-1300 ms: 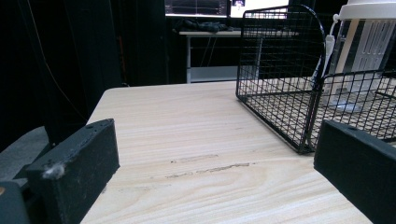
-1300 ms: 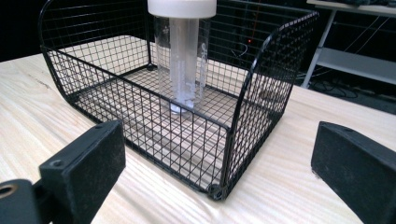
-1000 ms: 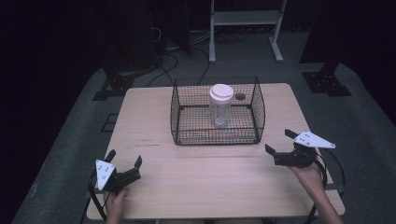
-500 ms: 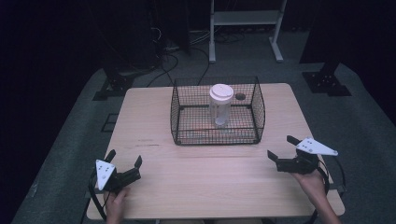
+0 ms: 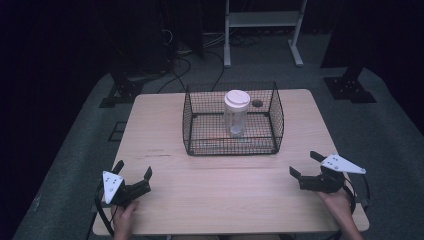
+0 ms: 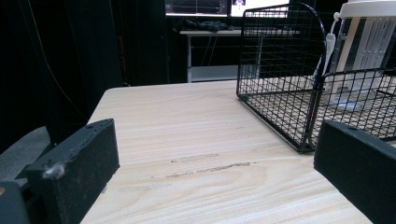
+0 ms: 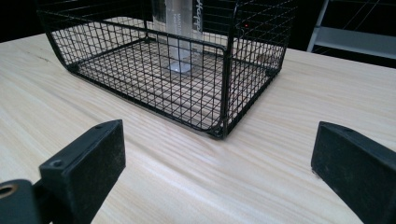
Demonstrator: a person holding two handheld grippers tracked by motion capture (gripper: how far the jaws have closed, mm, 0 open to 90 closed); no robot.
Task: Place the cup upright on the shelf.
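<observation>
- Basket (image 5: 232, 145) of black wire stands on the worktop (image 5: 220, 190), toward its far middle, seen from the high view.
- Cup (image 5: 236, 112), clear with a white lid, stands upright inside the basket, near the basket's centre and a little toward the back.
- Left hand-held gripper (image 5: 134, 176) sits at the near left corner of the worktop, held by a hand (image 5: 125, 217); its jaws are spread wide with nothing between them.
- Left gripper view: the two black jaws stand far apart at the bottom corners, bare wood between them, the basket (image 6: 289, 84) ahead on the right and the cup (image 6: 359, 46) behind its wire.
- Right hand-held gripper (image 5: 306, 165) sits near the near right edge, held by a hand (image 5: 340, 202); its jaws are likewise wide apart and empty.
- Right gripper view: the jaws frame a near corner of the basket (image 7: 187, 79), with the cup's (image 7: 180, 32) lower part visible through the mesh.
- Both grippers lie well apart from the basket and from each other.
- Small dark round mark (image 5: 257, 104) shows on the worktop just behind the basket.
</observation>
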